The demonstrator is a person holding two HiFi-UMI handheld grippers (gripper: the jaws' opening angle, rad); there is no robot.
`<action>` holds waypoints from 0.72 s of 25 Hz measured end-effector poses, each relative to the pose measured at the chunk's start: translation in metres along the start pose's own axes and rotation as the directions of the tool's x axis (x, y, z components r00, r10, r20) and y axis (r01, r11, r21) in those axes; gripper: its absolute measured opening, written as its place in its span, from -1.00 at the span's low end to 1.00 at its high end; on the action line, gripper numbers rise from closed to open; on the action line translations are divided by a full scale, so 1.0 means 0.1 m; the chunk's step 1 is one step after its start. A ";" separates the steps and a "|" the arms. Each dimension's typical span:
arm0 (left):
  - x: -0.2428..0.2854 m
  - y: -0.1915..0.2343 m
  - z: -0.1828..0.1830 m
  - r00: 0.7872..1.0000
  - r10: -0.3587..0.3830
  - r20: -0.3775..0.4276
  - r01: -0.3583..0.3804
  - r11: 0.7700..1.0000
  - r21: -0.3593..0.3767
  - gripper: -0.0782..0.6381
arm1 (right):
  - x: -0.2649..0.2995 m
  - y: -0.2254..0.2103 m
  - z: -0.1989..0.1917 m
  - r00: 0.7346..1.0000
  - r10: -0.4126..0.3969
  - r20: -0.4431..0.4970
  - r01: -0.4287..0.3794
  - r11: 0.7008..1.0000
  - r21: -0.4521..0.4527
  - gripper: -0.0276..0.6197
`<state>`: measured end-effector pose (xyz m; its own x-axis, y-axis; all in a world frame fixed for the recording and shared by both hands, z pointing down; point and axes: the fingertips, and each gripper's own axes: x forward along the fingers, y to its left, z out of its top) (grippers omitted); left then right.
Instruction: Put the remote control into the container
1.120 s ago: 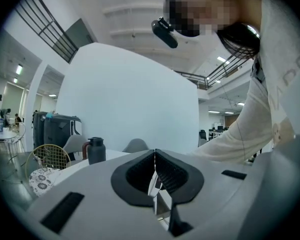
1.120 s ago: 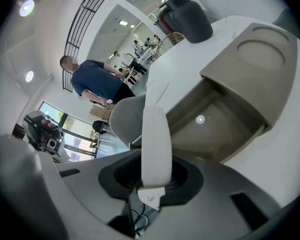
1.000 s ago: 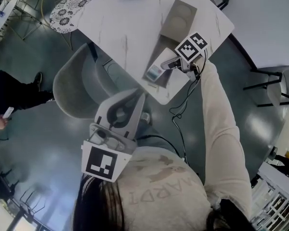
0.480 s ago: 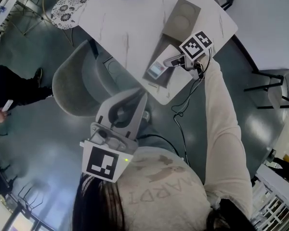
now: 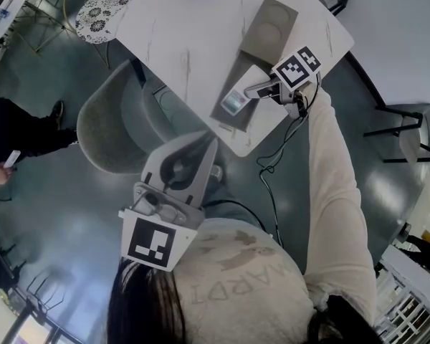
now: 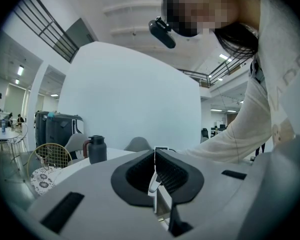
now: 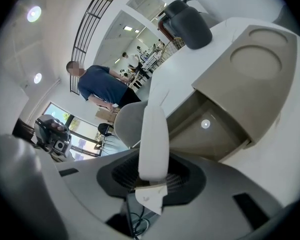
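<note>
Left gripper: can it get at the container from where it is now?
Likely yes, once moved in. The left gripper hangs shut off the table's near corner, not touching the container, and nothing stands between them.

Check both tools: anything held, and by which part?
One end of the remote control sits between the jaws of the right tool, which have just been opening; whether they grip it can't be told. Left tool shut, empty.
</note>
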<state>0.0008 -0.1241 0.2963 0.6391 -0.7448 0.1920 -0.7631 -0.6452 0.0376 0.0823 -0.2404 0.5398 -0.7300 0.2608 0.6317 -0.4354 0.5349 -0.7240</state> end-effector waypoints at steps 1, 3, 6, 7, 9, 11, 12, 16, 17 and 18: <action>0.00 0.00 -0.01 1.000 0.001 0.000 -0.001 1.000 -0.002 -0.74 | -0.01 0.00 0.01 1.000 -0.010 0.003 0.010 1.000 -0.016 -0.53; 0.02 0.00 -0.02 1.000 0.000 -0.001 0.000 1.000 -0.005 -0.74 | -0.02 0.02 0.00 0.999 -0.031 -0.009 0.030 0.998 -0.057 -0.53; 0.06 -0.02 0.00 1.000 -0.007 0.000 0.007 1.000 -0.001 -0.74 | 0.04 0.01 -0.01 0.995 -0.093 -0.038 0.087 0.988 -0.131 -0.53; 0.07 -0.03 0.01 1.000 -0.008 0.001 0.008 1.000 0.001 -0.74 | 0.06 -0.03 -0.01 0.991 -0.127 -0.046 0.118 0.981 -0.154 -0.53; 0.09 -0.05 0.03 1.000 -0.010 0.003 0.010 1.000 0.003 -0.74 | 0.08 -0.08 0.01 0.985 -0.164 -0.050 0.153 0.973 -0.174 -0.50; 0.09 -0.06 0.03 1.000 -0.009 0.001 0.009 1.000 0.004 -0.74 | 0.09 -0.07 0.06 0.986 -0.165 -0.035 0.155 0.970 -0.187 -0.48; 0.08 -0.06 0.03 1.000 -0.007 -0.002 0.008 1.000 0.004 -0.74 | 0.10 -0.06 0.07 0.986 -0.163 -0.031 0.154 0.968 -0.200 -0.47; 0.07 -0.03 0.02 1.000 0.002 -0.009 -0.002 1.000 0.003 -0.74 | 0.08 -0.03 0.07 0.989 -0.140 -0.037 0.128 0.967 -0.221 -0.35; 0.06 -0.02 0.02 1.000 0.004 -0.008 -0.004 1.000 0.003 -0.74 | 0.07 -0.03 0.07 0.990 -0.135 -0.035 0.124 0.967 -0.222 -0.33; 0.06 -0.01 0.02 1.000 0.006 -0.008 -0.006 1.000 0.001 -0.74 | 0.06 -0.03 0.06 0.991 -0.133 -0.031 0.123 0.967 -0.224 -0.33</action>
<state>0.0059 -0.1279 0.2960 0.6336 -0.7474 0.2000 -0.7670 -0.6407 0.0353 0.0760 -0.2456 0.5436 -0.6487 0.2121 0.7309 -0.3930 0.7291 -0.5604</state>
